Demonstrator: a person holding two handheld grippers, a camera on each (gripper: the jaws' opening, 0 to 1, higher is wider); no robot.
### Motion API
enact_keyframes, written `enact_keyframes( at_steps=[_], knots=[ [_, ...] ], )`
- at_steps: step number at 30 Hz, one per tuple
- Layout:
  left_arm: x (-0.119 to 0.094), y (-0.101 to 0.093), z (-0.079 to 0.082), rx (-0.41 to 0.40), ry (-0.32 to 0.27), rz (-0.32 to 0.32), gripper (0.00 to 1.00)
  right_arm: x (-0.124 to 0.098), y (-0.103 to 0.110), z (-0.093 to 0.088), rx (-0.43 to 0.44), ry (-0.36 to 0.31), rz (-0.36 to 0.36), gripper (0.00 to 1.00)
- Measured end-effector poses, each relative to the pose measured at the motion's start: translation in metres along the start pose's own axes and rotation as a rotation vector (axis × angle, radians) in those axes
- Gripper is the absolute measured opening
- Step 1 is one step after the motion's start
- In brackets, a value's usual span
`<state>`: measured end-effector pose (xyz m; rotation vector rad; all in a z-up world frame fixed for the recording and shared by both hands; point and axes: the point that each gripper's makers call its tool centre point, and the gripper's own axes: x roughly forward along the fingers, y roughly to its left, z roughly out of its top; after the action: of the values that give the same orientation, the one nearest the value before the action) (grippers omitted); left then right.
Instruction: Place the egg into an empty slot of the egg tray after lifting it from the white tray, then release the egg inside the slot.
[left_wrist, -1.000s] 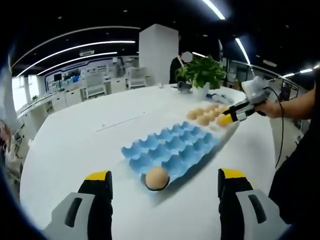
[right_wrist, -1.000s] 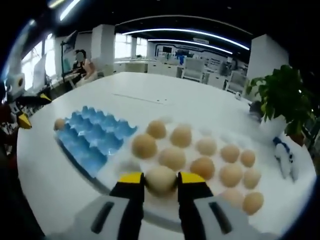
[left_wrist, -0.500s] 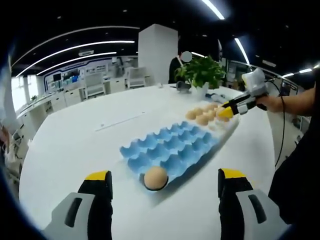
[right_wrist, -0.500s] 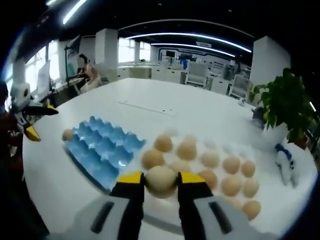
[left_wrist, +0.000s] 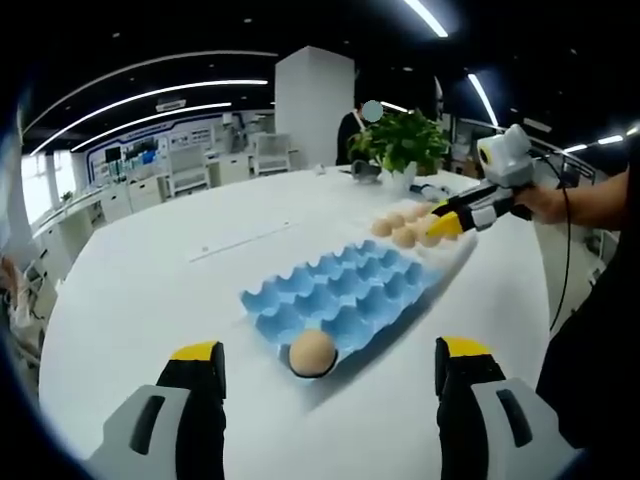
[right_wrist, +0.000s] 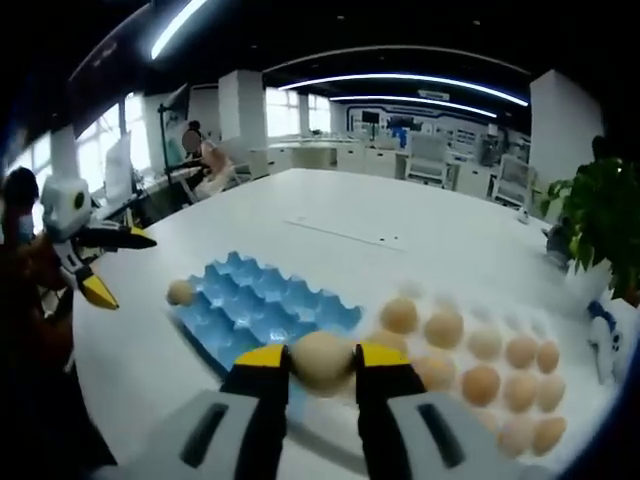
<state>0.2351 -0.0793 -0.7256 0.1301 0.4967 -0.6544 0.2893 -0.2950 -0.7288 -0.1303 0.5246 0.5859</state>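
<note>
My right gripper (right_wrist: 322, 362) is shut on a tan egg (right_wrist: 322, 360) and holds it in the air above the near edge of the blue egg tray (right_wrist: 262, 310). One egg (right_wrist: 180, 292) sits in the tray's far left corner slot. The white tray (right_wrist: 590, 420) with several eggs lies to the right. In the left gripper view, my left gripper (left_wrist: 325, 372) stands open just short of the blue egg tray (left_wrist: 345, 290), whose nearest slot holds one egg (left_wrist: 312, 352). The right gripper (left_wrist: 450, 218) shows there over the white tray's eggs (left_wrist: 405, 230).
A potted plant (left_wrist: 405, 145) stands behind the white tray on the round white table (left_wrist: 150, 290). The person's arm (left_wrist: 590, 205) comes in from the right. Desks, chairs and a person fill the office beyond the table. The left gripper (right_wrist: 85, 250) shows at the left of the right gripper view.
My right gripper has lifted the egg off the white tray and carried it toward the blue egg tray. The left gripper has stayed put.
</note>
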Motion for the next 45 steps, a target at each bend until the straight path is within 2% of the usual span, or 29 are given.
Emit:
enact_keyframes(
  at_steps=[19,33,45],
  knots=[
    [0.0,0.001,0.001,0.004,-0.003,-0.007,0.86,0.03,0.061,0.01,-0.081,0.018,0.157,0.25],
    [0.001,0.004,0.0,0.002,-0.001,-0.005,0.87,0.051,0.093,0.02,-0.15,0.014,0.237,0.25],
    [0.001,0.003,-0.003,0.007,0.007,-0.008,0.87,0.063,0.112,0.022,-0.169,0.015,0.283,0.25]
  ],
)
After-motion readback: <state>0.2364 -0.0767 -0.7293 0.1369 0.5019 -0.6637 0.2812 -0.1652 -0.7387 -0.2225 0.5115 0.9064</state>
